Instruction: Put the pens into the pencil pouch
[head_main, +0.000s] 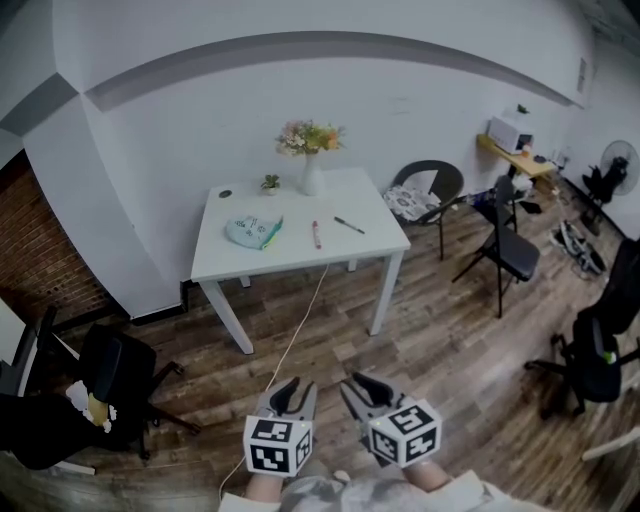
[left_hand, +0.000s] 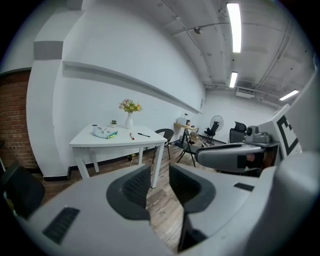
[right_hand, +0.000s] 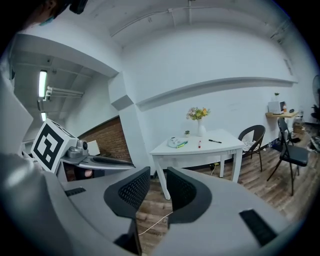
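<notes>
Support: white four-legged table (head_main: 300, 258) standing on a plank floor (head_main: 440, 340).
Left part: pale pencil pouch (head_main: 253, 231), lying flat.
Centre: red pen (head_main: 316, 235), apart from the pouch.
Right of centre: black pen (head_main: 349, 225), lying aslant.
Rear edge: vase (head_main: 311, 178) of flowers; small potted plant (head_main: 270, 184); dark round item (head_main: 225, 194).

A white rectangular table (head_main: 372, 214) stands on the brown wooden plank floor (head_main: 430, 345). At its back edge, a white ceramic vase of flowers (head_main: 310, 180) stands near a small green potted plant (head_main: 270, 183). A black round-backed chair (head_main: 432, 186) stands to the table's right.
</notes>
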